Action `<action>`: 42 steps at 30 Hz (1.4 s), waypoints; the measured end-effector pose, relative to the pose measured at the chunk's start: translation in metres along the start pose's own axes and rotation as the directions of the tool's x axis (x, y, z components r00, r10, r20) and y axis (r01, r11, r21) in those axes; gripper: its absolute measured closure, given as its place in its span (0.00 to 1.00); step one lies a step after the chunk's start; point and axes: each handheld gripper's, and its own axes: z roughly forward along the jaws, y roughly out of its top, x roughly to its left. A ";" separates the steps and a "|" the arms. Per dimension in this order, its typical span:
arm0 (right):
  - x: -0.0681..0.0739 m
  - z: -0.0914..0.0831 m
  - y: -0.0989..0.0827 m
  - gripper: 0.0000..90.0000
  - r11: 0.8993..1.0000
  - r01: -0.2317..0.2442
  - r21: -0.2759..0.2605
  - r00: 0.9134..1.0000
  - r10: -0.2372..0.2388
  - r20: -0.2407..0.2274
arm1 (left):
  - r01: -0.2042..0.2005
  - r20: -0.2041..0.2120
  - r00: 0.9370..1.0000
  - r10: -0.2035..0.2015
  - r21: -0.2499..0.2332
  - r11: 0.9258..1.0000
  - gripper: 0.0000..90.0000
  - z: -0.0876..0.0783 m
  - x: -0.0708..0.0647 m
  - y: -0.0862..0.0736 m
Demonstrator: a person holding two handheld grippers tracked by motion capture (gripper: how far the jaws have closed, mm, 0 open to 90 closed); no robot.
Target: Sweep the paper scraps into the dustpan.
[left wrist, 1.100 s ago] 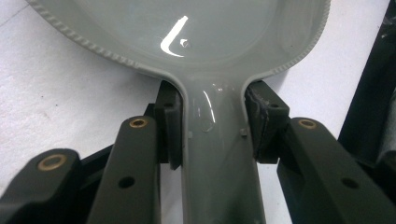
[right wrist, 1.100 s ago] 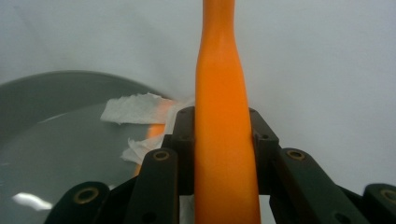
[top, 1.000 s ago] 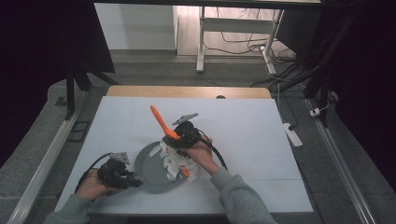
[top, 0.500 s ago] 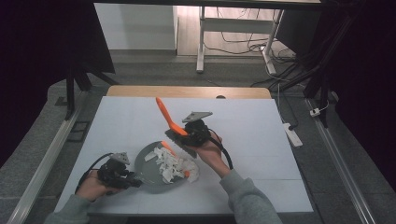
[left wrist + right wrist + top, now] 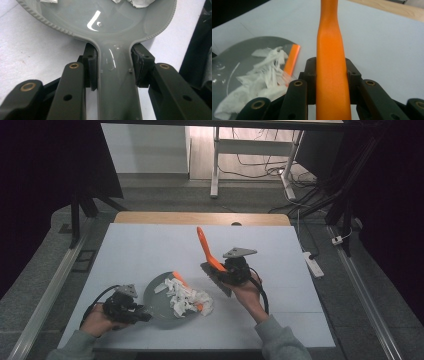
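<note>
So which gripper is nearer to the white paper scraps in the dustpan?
Left. The left gripper clamps the grey dustpan handle just beside the white paper scraps; the right gripper, holding the orange brush, is farther away.

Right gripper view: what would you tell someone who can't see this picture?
The right gripper is shut on an orange handle that points away over a white table. At left, a grey dustpan holds torn white paper scraps.

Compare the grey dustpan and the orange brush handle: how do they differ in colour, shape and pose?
The grey dustpan is broad and lies flat on the table, holding white scraps; the orange brush handle is slim and tilts up off the table. Both are clamped: the dustpan's stem in the left gripper, the brush handle in the right gripper.
</note>
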 end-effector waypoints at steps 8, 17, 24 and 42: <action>-0.006 -0.012 -0.024 0.78 0.998 -0.044 0.039 0.998 0.043 0.042 | -0.002 0.012 1.000 0.002 0.011 1.000 0.68 -0.003 -0.004 -0.006; -0.008 -0.013 -0.038 0.78 0.994 -0.085 0.065 0.995 0.081 0.061 | -0.015 0.029 0.999 0.014 0.025 1.000 0.68 -0.008 -0.009 -0.014; -0.001 -0.004 -0.039 0.78 0.991 -0.104 0.082 0.993 0.099 0.058 | -0.039 0.046 0.998 0.037 0.040 0.998 0.68 -0.003 -0.016 -0.009; 0.049 0.029 -0.029 0.78 0.992 -0.058 0.111 0.998 0.061 -0.029 | -0.032 0.044 0.999 0.030 0.033 0.999 0.68 0.009 -0.029 0.000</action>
